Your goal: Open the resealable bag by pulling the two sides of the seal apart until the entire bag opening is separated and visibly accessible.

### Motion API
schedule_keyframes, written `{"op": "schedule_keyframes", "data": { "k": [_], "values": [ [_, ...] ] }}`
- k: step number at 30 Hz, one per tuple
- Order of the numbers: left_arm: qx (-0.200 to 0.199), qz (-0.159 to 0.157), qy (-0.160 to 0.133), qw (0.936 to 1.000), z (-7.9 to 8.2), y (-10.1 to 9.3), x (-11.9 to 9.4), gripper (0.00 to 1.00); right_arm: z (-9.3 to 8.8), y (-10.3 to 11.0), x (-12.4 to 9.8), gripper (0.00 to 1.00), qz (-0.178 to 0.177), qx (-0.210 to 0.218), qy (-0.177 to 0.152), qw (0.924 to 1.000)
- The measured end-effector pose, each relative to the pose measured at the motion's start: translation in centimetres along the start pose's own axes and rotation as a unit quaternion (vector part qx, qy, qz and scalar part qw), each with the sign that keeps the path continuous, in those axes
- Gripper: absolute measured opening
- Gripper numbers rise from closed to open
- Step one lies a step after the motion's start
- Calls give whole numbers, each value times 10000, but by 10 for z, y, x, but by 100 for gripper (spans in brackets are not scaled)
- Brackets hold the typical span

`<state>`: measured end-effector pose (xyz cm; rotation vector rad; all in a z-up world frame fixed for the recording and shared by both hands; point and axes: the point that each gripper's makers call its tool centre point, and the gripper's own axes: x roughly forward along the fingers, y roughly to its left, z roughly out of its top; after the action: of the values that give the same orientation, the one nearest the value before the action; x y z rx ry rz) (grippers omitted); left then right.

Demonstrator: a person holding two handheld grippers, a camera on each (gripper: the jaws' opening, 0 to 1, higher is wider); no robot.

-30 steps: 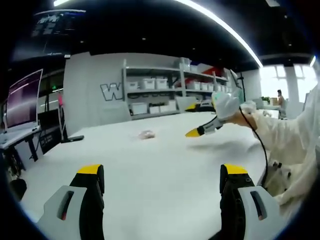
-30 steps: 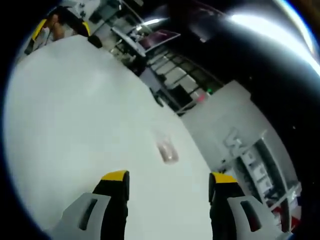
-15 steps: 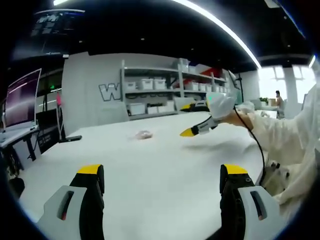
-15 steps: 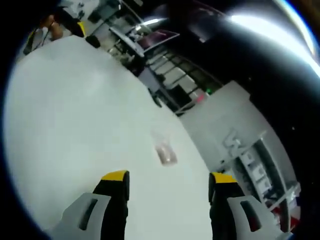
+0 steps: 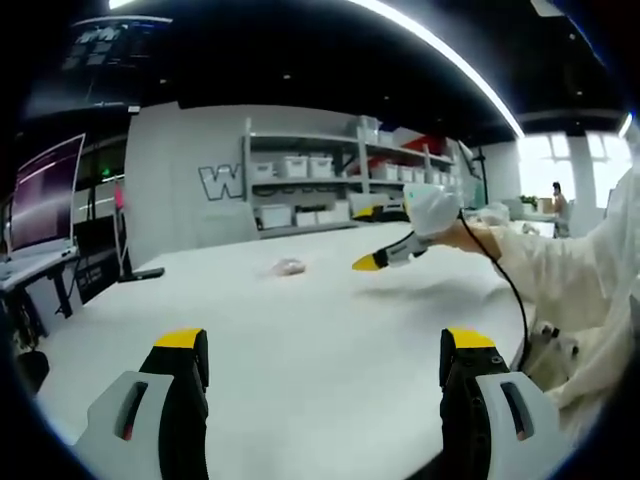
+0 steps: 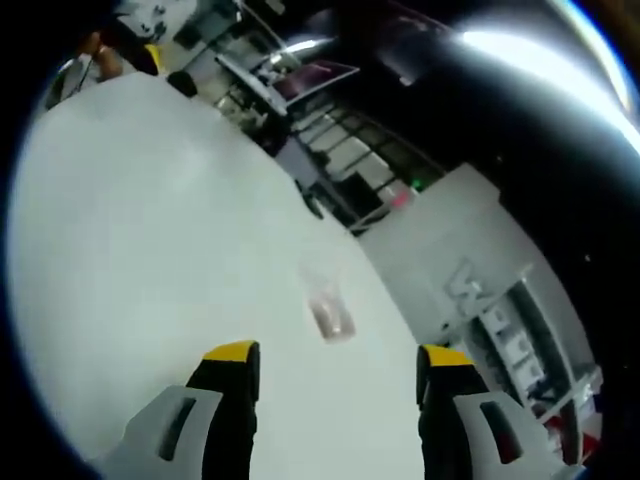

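Observation:
A small clear resealable bag [image 5: 289, 267] with something pinkish inside lies flat on the white table [image 5: 330, 330], far from both grippers. In the right gripper view the same bag [image 6: 329, 308] lies just ahead of the jaws. My left gripper [image 5: 325, 375] is open above the table's near part, nothing between its yellow-tipped fingers. My right gripper [image 6: 338, 385] is open too, hovering short of the bag. In the left gripper view the right gripper [image 5: 385, 235] comes in from the right, held by a gloved hand, its yellow tips pointing toward the bag.
Shelving with white bins [image 5: 330, 180] lines the far wall. A monitor [image 5: 45, 195] and desk stand at the left. A dark flat object [image 5: 145, 276] lies at the table's far left edge. A white sleeve [image 5: 570, 290] and a cable [image 5: 515, 300] fill the right side.
In the left gripper view the right gripper has moved left, closer to the bag. In the right gripper view the bag has shifted slightly nearer the jaws. The left gripper has stayed still.

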<state>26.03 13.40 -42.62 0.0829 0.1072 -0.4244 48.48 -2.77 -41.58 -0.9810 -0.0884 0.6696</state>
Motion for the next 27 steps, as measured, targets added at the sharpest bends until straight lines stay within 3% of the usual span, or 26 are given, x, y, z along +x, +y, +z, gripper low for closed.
{"op": "schedule_keyframes", "data": {
  "k": [27],
  "values": [
    [-16, 22, -19, 10000, 1, 1, -3, 95, 4, 5, 12, 60, 25, -199, 67, 9998]
  ]
}}
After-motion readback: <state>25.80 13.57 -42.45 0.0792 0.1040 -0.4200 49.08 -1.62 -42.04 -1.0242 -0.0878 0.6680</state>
